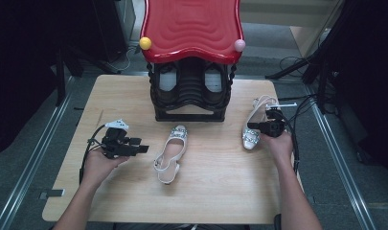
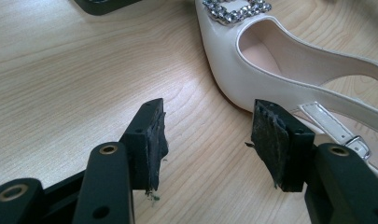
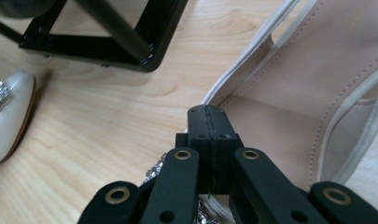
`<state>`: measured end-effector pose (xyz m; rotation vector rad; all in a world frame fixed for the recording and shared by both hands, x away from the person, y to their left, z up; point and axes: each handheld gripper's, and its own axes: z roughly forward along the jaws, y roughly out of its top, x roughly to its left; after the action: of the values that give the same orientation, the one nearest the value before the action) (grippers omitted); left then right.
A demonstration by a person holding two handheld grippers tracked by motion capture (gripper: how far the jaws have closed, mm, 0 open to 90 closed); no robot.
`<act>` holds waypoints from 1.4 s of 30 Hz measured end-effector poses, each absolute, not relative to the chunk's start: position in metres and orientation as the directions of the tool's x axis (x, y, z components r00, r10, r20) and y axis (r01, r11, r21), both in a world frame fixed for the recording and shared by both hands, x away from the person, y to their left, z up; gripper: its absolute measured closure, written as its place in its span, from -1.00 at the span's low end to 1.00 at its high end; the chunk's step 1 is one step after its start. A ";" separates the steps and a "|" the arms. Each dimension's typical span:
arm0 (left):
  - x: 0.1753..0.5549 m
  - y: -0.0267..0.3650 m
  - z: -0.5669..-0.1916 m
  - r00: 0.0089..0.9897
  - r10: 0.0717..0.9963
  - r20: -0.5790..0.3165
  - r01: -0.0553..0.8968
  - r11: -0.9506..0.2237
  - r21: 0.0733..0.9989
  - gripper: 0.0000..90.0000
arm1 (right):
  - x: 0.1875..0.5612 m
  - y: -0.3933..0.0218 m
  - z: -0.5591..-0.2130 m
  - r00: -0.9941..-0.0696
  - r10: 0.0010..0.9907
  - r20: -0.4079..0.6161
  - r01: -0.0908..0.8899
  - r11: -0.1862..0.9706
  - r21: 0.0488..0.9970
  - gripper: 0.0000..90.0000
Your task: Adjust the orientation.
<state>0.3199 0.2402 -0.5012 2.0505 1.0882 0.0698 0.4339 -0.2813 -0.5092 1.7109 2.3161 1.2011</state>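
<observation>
High view: two white shoes [image 1: 170, 154] [image 1: 253, 129] on the table [image 1: 220, 191]; left gripper [image 1: 142, 149] jaws wide, right gripper [image 1: 253, 126] jaws closed together over the right shoe.

rack top [image 1: 191, 26]: glossy red, rippled
rack frame [image 1: 189, 114]: black
knobs: yellow [image 1: 145, 43], pink [image 1: 239, 45]
shoe left of rack centre [image 1: 170, 153]: white, sparkly silver buckle
shoe right of rack [image 1: 255, 125]: white, beige insole
table [image 1: 134, 100]: pale wood grain
</observation>
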 end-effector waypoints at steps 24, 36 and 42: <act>0.331 0.234 -0.498 0.642 0.706 -0.300 0.659 -0.308 0.686 0.01 | 0.402 -0.245 -0.505 -0.472 0.802 0.366 0.773 0.176 0.610 1.00; 0.346 0.230 -0.502 0.642 0.699 -0.315 0.671 -0.312 0.673 0.01 | 0.369 -0.264 -0.490 -0.492 0.807 0.326 0.726 0.173 0.666 1.00; 0.351 0.233 -0.502 0.636 0.701 -0.324 0.673 -0.298 0.677 0.01 | 0.350 -0.272 -0.493 -0.507 0.805 0.309 0.717 0.194 0.670 1.00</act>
<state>0.3512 0.2330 -0.5016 2.0264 1.0728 0.0424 0.3504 -0.2717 -0.4926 1.4986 2.3392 1.2126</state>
